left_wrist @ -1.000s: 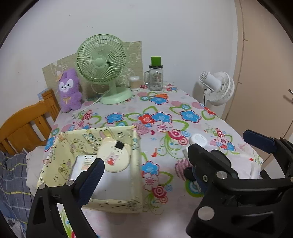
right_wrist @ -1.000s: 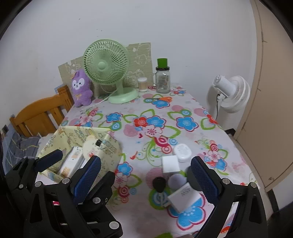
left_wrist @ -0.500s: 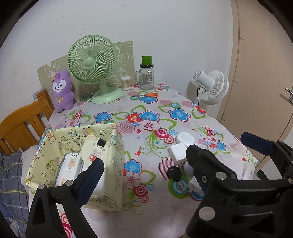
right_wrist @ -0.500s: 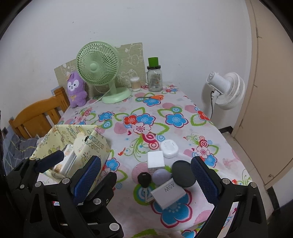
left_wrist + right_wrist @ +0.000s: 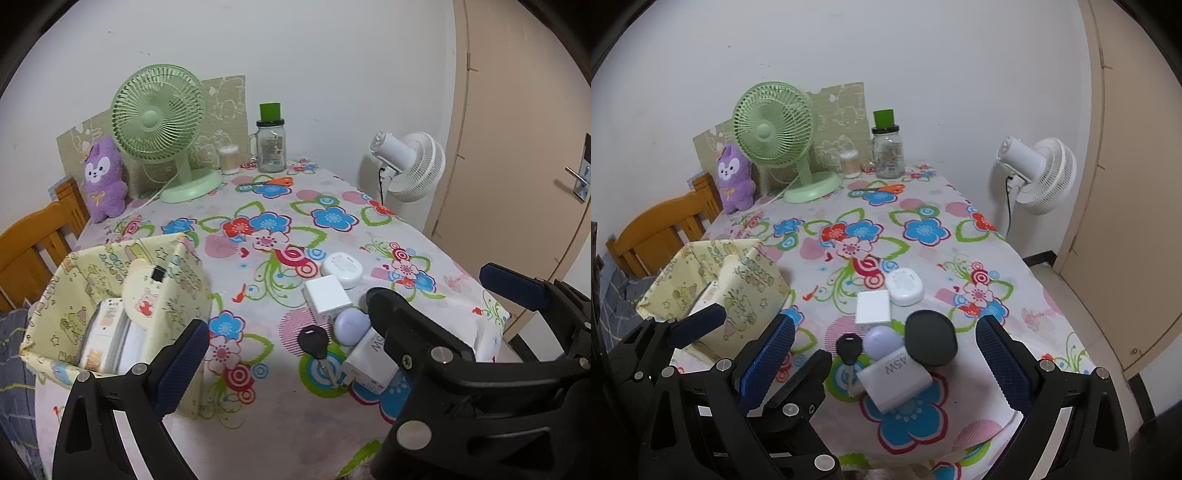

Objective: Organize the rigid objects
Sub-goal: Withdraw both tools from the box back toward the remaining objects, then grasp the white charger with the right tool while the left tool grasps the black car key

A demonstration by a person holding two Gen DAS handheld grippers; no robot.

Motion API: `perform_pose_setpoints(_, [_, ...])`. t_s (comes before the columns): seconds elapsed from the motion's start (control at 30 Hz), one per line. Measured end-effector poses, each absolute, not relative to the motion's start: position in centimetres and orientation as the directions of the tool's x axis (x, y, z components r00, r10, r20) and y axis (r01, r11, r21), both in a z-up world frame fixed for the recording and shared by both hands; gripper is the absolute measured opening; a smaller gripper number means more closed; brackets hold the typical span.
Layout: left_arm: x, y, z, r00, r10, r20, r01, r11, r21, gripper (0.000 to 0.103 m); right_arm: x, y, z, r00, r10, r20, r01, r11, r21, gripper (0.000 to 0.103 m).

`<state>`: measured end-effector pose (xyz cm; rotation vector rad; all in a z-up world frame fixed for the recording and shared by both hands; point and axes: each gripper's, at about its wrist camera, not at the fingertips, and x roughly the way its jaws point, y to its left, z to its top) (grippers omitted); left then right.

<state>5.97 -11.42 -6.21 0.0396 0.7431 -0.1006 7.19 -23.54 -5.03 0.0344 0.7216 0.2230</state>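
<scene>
Both tools are wide open and holding nothing, hovering at the near table [image 5: 1027, 266] edge. The right tool [image 5: 884, 345] frames the loose pile: charger [image 5: 895, 380], black disc [image 5: 931, 341], key [image 5: 848, 349]. It's probably lined up there for a pick. The box [image 5: 110, 302], left of the pile, already holds a few items, and the left tool [image 5: 340, 314] waits beside it.

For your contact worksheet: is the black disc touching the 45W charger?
Touching. The right wrist view shows the black disc overlapping the 45W charger's top corner, no cloth between them.
</scene>
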Motion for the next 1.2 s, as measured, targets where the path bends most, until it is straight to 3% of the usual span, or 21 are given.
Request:
perform_pose_setpoints(0.23, [6.8, -11.6, -7.9, 0.688, -0.129, -0.714, 0.126, 0.990, -0.057, 0.099, 7.3, -24.9, -6.5, 0.743, 0.187, -0.643, -0.148, 0.982, 0.115, 0.100])
perform_pose_setpoints(0.67, [7.7, -12.0, -11.9, 0.639, -0.114, -0.761, 0.126, 0.991, -0.042, 0.099, 8.2, -25.3, -10.5, 0.693, 0.171, -0.700, -0.133, 0.985, 0.108, 0.100])
perform_pose_setpoints(1.2, [7.5, -11.2, -13.2, 0.640, -0.111, -0.760, 0.139, 0.990, -0.028, 0.099, 9.4, -23.7, -13.1, 0.627, 0.194, -0.755, -0.140, 0.981, 0.136, 0.099])
